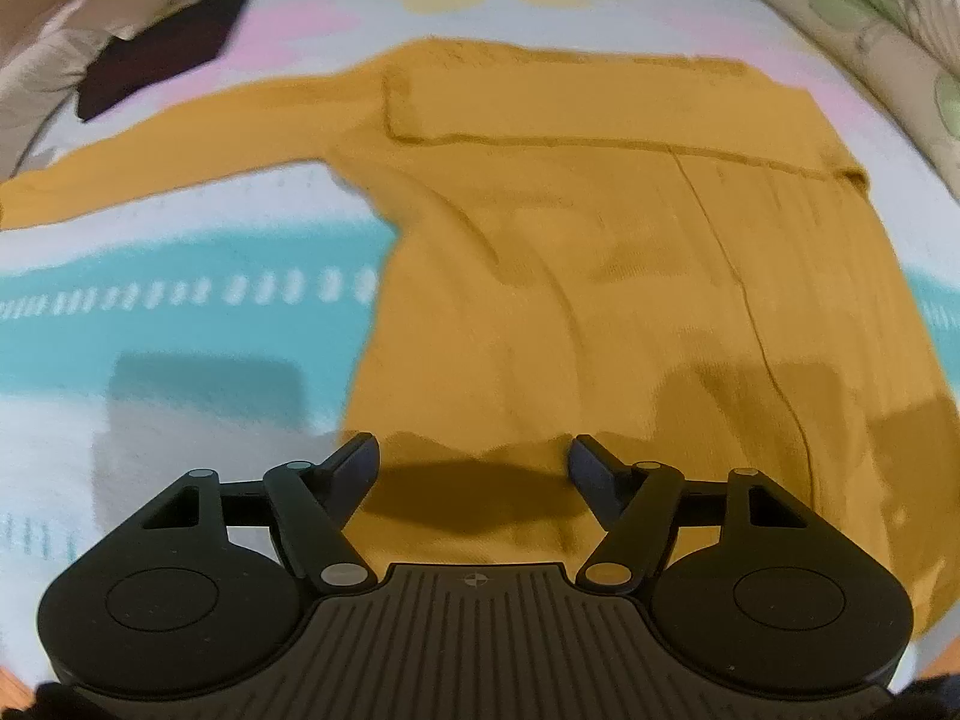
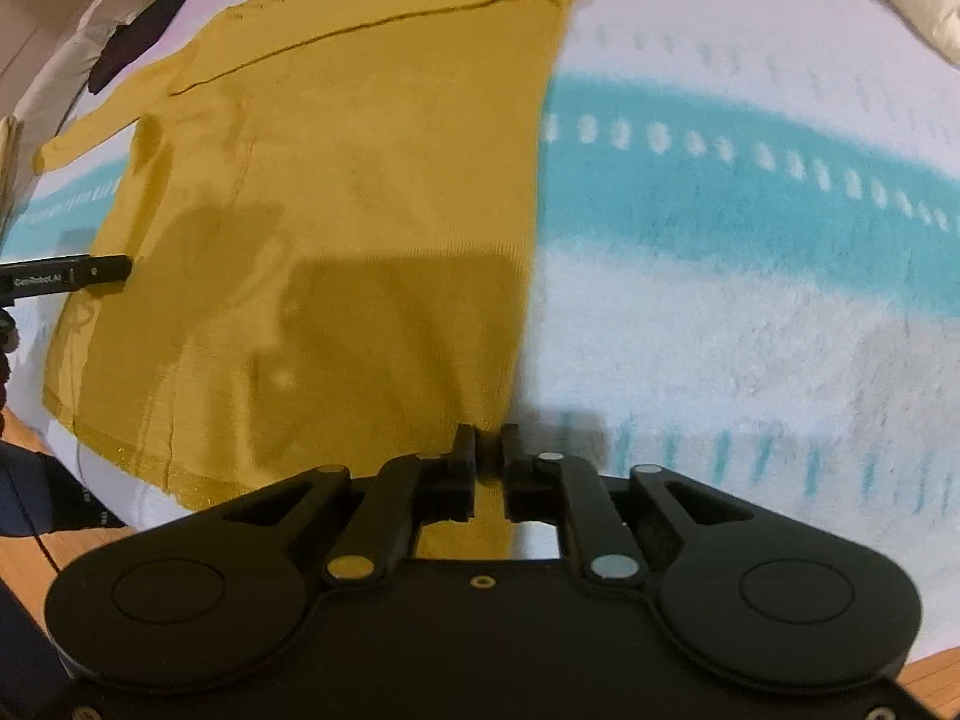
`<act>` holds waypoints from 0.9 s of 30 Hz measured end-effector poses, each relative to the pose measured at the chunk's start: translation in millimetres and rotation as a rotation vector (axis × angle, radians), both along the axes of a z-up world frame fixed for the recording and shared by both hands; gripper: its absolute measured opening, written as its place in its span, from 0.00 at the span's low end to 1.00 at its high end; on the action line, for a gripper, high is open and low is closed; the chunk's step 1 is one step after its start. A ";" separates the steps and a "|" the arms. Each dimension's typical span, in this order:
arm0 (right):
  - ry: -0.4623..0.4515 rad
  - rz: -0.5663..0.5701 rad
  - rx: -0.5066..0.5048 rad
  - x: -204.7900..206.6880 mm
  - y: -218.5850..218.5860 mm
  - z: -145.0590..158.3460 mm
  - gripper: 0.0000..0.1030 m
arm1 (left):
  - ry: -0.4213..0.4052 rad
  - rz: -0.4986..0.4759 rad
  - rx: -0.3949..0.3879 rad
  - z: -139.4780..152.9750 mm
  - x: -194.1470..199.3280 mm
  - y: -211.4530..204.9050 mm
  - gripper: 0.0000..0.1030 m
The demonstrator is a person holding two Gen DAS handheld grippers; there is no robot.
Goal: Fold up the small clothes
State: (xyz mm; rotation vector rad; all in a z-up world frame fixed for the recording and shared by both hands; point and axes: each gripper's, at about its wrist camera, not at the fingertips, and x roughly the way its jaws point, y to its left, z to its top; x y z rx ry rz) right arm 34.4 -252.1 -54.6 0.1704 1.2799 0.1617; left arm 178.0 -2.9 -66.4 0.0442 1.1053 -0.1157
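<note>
The right gripper (image 2: 485,441) is the nearest thing in its view, and its two fingers are pressed together on the near hem corner of the sweater (image 2: 360,228), so a small strip of yellow cloth passes between them. The sweater lies flat on the blanket (image 2: 750,300), with its hem toward the cameras and its collar at the far side. One sleeve is already folded across the chest of the sweater, and the other sleeve (image 1: 162,162) stretches away from the body toward a dark cloth (image 1: 162,54) that lies well apart near the far corner. The left gripper (image 1: 474,462) is spread wide over the hem of the sweater, on the side of the stretched sleeve, and it holds nothing; whether its fingers touch the cloth I cannot tell. I think the danger comes from this difference between the two tools. If the right one lifts before the left one closes, only one corner rises, the hem goes crooked and the folded sleeve may slide off the chest. The pinch is also near the very edge, so the soft knit may slip out under a quick pull.
</note>
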 end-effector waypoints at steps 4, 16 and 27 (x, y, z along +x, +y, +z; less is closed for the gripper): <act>-0.117 -0.065 -0.033 11.3 -1.4 20.6 0.90 | -0.055 0.053 0.014 11.9 8.6 9.2 0.67; -0.194 -0.109 0.012 128.0 52.0 38.4 0.99 | -0.101 0.278 0.024 41.3 94.3 85.7 0.67; -0.315 -0.039 -0.008 209.2 113.7 8.4 0.99 | -0.078 0.545 -0.018 13.7 155.3 219.4 0.67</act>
